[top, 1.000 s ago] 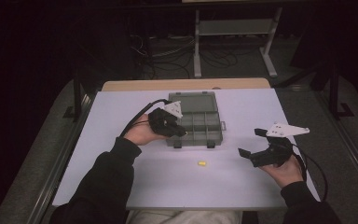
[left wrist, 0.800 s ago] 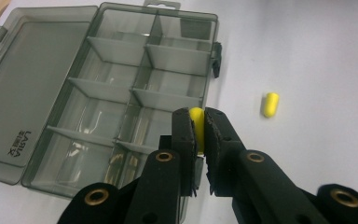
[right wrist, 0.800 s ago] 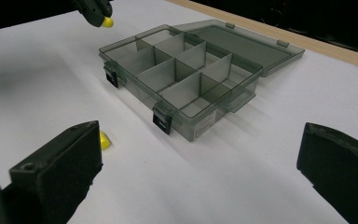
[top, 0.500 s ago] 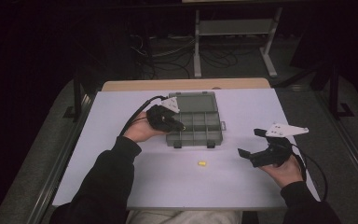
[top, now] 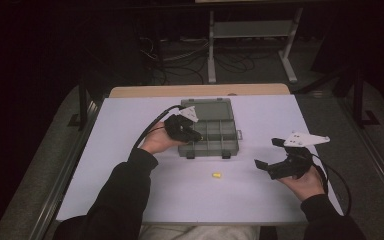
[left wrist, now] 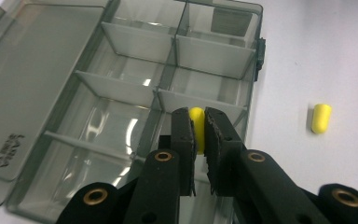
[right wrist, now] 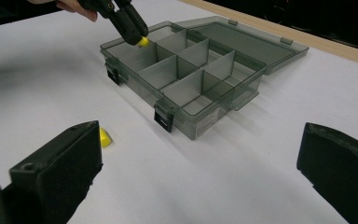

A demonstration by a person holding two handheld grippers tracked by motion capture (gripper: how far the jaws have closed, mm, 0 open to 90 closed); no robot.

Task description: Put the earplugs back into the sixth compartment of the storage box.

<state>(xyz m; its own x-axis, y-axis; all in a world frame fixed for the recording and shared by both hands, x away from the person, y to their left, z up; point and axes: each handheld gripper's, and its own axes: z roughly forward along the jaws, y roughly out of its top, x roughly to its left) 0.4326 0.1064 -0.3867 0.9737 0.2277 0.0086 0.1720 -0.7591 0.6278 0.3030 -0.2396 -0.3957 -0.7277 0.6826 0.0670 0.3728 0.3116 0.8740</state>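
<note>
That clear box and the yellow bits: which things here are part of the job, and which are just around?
In the job:
- compartment box, lid open
- yellow earplug held in the left tool over the box
- second yellow earplug on the table
- right tool, open

Just around:
- metal stand
- floor cables

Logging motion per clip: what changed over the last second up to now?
The left tongs, shut on a yellow earplug, shifted slightly away from the person over the open organiser box. Nothing was picked up or released. The right tongs stayed open at the right, and the second earplug stayed on the table in front of the box.
</note>
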